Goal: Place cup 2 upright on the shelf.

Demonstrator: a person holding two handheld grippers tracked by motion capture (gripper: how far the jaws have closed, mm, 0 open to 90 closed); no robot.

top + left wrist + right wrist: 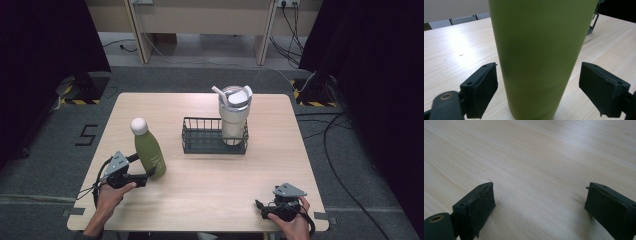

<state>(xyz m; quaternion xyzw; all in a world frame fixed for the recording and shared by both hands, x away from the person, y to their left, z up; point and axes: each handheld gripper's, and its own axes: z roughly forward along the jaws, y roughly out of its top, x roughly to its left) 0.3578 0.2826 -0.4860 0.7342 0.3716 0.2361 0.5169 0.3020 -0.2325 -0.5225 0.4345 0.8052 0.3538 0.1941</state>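
At the left of the counter [200, 185], the left hand-held gripper [142, 169] is held low and level by the person's left hand [111, 194], its jaws set on either side of the lower body of the green bottle [149, 150]. In the left gripper view the green bottle [540, 57] stands upright between the two black pads [485, 91], with a sliver of wood visible on each side, so the jaws are judged to be spread around it and not yet pressing. The bottle, with its white cap, rests on the counter near the front left, well apart from the wire basket [214, 136] at the middle. In the right end of that basket a white tumbler [234, 117] with a lid and straw is already standing, while the left part is seen bare. At the front right, the right hand-held gripper [263, 207] is rested by the right hand [292, 222] near the counter edge; its jaws are spread wide over bare wood, holding nothing. The work is judged about half done: the closing on the bottle, the lift and the placing in the basket beside the tumbler are left
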